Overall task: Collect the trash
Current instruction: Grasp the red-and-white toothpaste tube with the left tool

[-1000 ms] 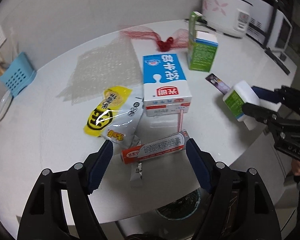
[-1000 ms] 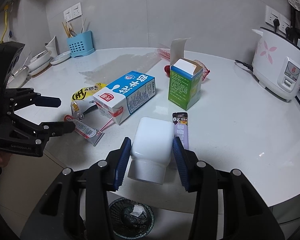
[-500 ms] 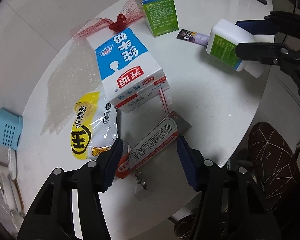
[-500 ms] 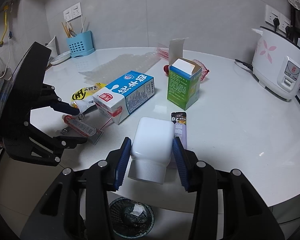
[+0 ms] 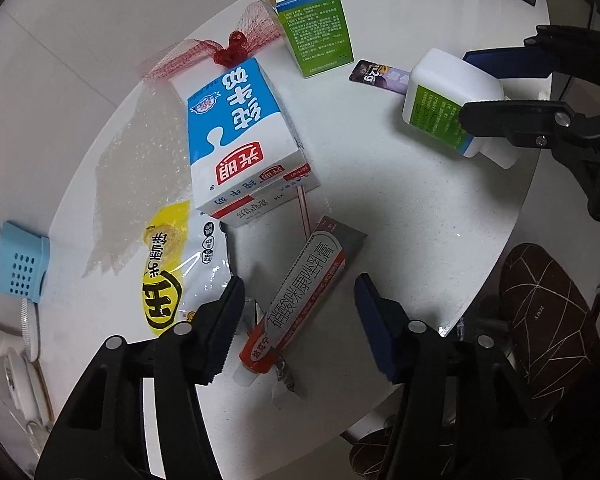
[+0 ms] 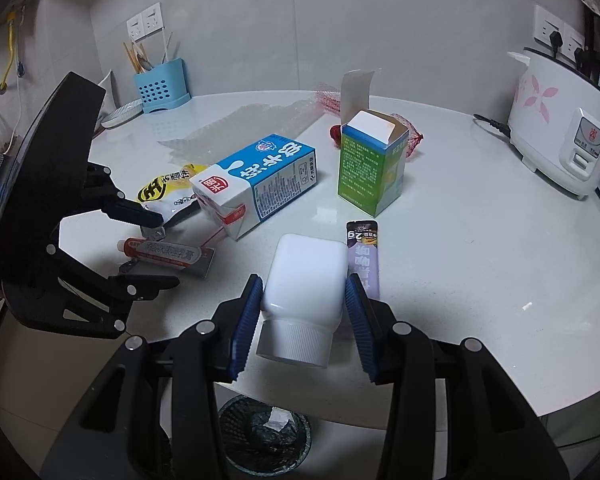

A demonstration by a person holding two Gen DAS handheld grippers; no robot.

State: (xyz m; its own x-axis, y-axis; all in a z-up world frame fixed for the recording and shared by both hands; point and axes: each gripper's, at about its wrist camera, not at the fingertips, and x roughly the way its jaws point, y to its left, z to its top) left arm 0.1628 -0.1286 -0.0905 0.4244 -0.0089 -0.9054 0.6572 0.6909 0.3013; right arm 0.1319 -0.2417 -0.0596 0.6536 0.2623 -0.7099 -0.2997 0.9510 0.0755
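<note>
Trash litters the glossy white table [image 6: 480, 220], and the right gripper [image 6: 304, 314] has a piece: a squarish white plastic bottle [image 6: 306, 276] with a ribbed screw cap, pinched between ribbed blue pads [image 6: 246, 316] pressing its smooth sides, cap pointing back toward the camera. From the left wrist the same bottle [image 5: 450, 96] shows a green label and hangs just past the table's curved edge. A flat purple sachet [image 6: 364, 258] lies just beyond the right finger.

Over to the left gripper [image 5: 298, 316]: jaws spread wide, straddling a soft orange-and-white tube [image 5: 300, 300] that lies slantwise between them, neither pad touching it. Its crimped end points ahead, its white cap back toward the gripper. Ahead of the jaws, a blue-and-white milk carton [image 5: 240, 136] on its side, with a thin pink straw [image 5: 303, 212] leading from it toward the tube. Beside the left finger, a crinkly yellow-and-clear snack bag [image 5: 172, 272]. Farther ahead, red mesh netting [image 5: 212, 48], an upright green cardboard box [image 5: 316, 28] with its flap open, and a sheet of bubble wrap [image 5: 140, 160]. Below the right gripper, a round mesh bin [image 6: 266, 432] sits on the floor.
</note>
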